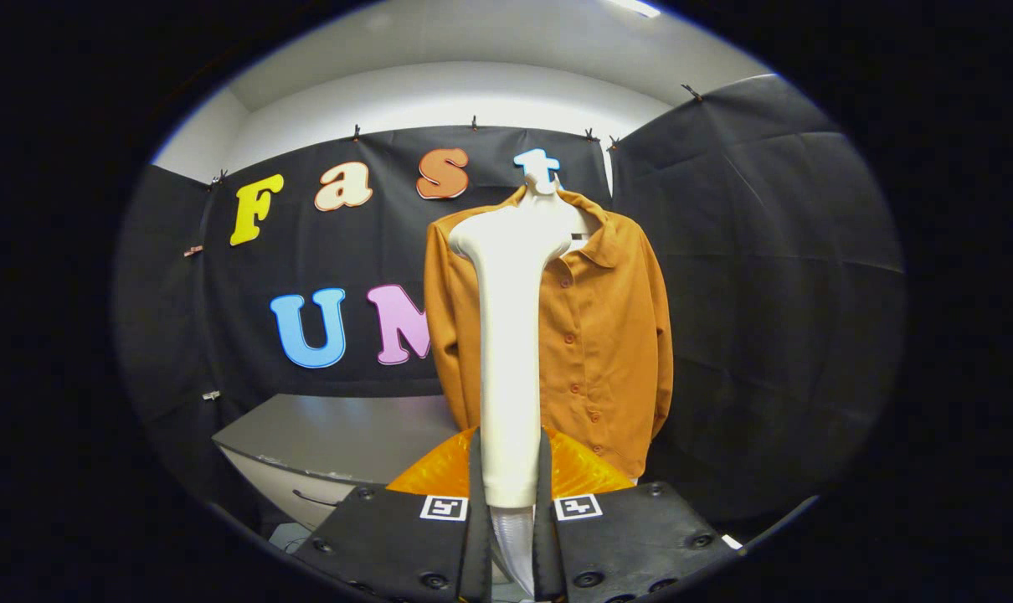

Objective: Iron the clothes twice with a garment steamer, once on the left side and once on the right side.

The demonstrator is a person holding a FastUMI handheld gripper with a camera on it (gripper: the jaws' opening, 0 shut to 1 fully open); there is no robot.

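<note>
An orange-brown button shirt (pixel 603 335) hangs upright on a white hanger (pixel 542 177) against the black cloth wall. My gripper (pixel 509 490) is shut on the white handle of a garment steamer (pixel 509 352), which stands up between the fingers. The steamer's head (pixel 511 239) is level with the shirt's collar and covers the shirt's left-hand half. Whether the head touches the fabric, I cannot tell. An amber translucent piece (pixel 586 473), apparently the steamer's water tank, bulges just beyond the fingers on both sides of the handle.
A grey table or cabinet top (pixel 339 435) with a drawer handle lies low to the left of the shirt. Black cloth walls close the booth behind and to the right.
</note>
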